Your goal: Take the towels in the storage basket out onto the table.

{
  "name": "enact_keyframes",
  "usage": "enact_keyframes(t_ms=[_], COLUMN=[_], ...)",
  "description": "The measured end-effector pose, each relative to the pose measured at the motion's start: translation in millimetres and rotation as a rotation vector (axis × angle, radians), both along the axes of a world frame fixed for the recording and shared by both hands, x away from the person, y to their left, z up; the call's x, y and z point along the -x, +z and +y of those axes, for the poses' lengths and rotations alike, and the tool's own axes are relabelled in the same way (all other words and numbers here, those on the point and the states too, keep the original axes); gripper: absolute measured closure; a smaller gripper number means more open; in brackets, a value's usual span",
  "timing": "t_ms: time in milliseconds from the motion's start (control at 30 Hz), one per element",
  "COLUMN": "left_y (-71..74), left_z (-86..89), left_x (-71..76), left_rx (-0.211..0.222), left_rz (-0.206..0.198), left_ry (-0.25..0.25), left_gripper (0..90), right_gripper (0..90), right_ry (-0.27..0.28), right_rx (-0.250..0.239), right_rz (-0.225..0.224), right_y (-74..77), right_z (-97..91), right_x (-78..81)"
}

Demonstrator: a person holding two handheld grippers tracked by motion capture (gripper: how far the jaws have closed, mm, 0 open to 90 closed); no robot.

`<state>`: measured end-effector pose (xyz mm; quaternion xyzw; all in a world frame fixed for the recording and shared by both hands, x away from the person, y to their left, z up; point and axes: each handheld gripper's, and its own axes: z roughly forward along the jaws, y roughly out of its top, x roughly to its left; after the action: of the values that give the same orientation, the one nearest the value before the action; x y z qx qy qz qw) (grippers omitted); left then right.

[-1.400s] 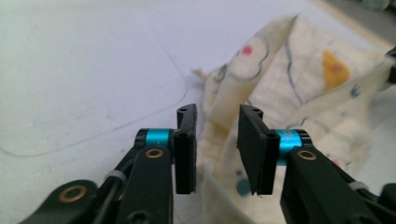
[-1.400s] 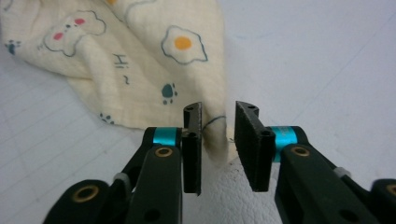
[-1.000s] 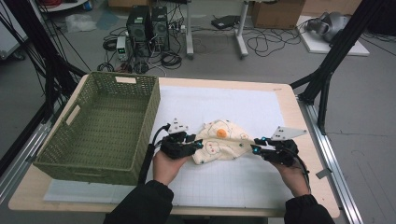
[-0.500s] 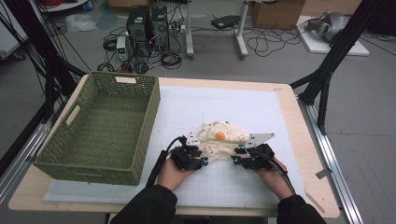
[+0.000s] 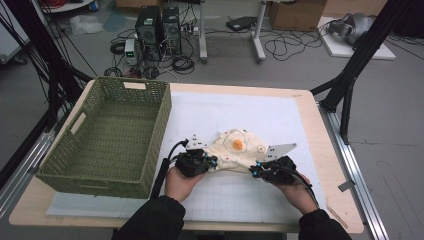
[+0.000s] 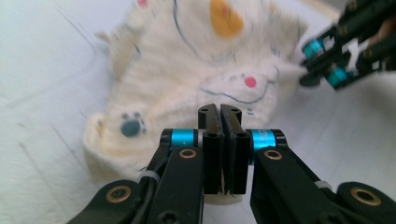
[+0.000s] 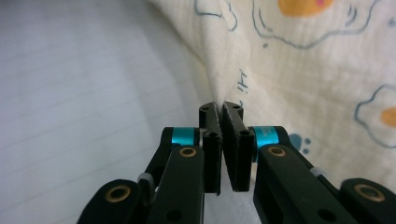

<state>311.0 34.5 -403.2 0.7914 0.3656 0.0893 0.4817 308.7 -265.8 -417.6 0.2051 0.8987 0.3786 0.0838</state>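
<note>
We are working a small cream cloth (image 5: 235,147) printed with fried eggs and paw marks, which lies crumpled on the white mat (image 5: 280,120) near the front middle of the desk (image 5: 320,130), to the right of the green woven basket (image 5: 107,135). It looks light, soft and limp, so we judge it will sag and fold wherever it is not held; the sensible hold is at an edge or corner, one each side, so it can be drawn flat between us.

The left gripper (image 5: 212,161) sits at the cloth's left edge and the right gripper (image 5: 255,171) at its right edge, both held low over the mat, forearms coming in from the near side and the tools pointing inward toward each other. Both pairs of jaws have just been closing. In the left gripper view the jaws stand pressed together with the fabric's edge at their tips, and in the right gripper view they pinch a hem; how much cloth each has caught is hard to tell, perhaps only a thin fold.
</note>
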Motion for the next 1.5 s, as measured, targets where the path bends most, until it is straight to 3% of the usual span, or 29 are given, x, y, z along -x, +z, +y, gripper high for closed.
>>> enact_keyframes(t_ms=[100, 233, 367, 467, 533, 633, 733, 800, 867, 1000, 1100, 1167, 1267, 1300, 1500], left_y=[15.6, 20.9, 1.7, -17.2, -27.0, -29.2, -28.1, -26.1, -22.2, -17.3, -20.9, -25.2, -30.3, -30.4, -22.1], left_z=[3.6, 0.7, -7.5, -9.9, -11.4, -8.3, -5.6, -4.3, -2.7, 1.6, 0.6, -1.8, -7.1, -7.9, -1.8], left_x=[0.1, -4.4, -14.8, -20.2, -21.9, -23.4, -24.2, -23.1, -20.7, -17.7, -16.4, -15.9, -15.3, -14.8, -7.7], left_rx=[0.027, 0.007, -0.123, -0.168, -0.212, -0.203, -0.195, -0.194, -0.168, -0.133, -0.157, -0.179, -0.224, -0.241, -0.214], left_rz=[-0.038, -0.061, -0.008, 0.041, 0.057, 0.051, 0.048, 0.042, 0.036, 0.05, 0.055, 0.068, 0.079, 0.075, 0.056], left_ry=[0.04, 0.073, 0.054, 0.045, 0.041, 0.054, 0.064, 0.059, 0.049, 0.02, 0.0, -0.011, -0.038, -0.045, -0.031], left_gripper=[87.4, 87.5, 87.5, 87.4, 87.4, 87.3, 87.1, 86.4, 85.4, 72.8, 68.9, 70.8, 83.1, 86.6, 89.4], right_gripper=[86.7, 86.7, 86.6, 80.6, 75.0, 71.4, 69.6, 67.3, 66.2, 63.0, 65.2, 73.9, 87.8, 88.2, 88.7], right_ry=[0.049, 0.114, 0.155, 0.185, 0.174, 0.107, 0.029, -0.039, -0.06, -0.13, -0.13, -0.123, -0.088, -0.085, -0.059], right_rx=[-0.042, -0.081, -0.076, -0.055, -0.056, -0.109, -0.116, -0.085, -0.075, -0.037, 0.005, 0.011, 0.007, 0.009, 0.016], right_rz=[0.001, -0.01, 0.016, 0.055, 0.039, -0.002, -0.033, -0.039, -0.035, 0.008, 0.04, 0.042, 0.066, 0.064, 0.087], right_y=[9.4, 19.3, 16.2, 5.2, 5.9, 16.5, 20.4, 14.1, 10.0, -8.5, -19.3, -22.8, -22.3, -22.2, -18.0], right_z=[3.3, 17.1, 31.9, 39.3, 36.5, 16.1, -6.1, -22.6, -27.6, -41.2, -39.1, -36.6, -34.3, -33.9, -35.6], right_x=[11.4, 22.6, 23.0, 19.9, 18.9, 12.8, 5.2, -1.1, -3.9, -14.5, -19.5, -20.2, -18.7, -18.1, -7.4])
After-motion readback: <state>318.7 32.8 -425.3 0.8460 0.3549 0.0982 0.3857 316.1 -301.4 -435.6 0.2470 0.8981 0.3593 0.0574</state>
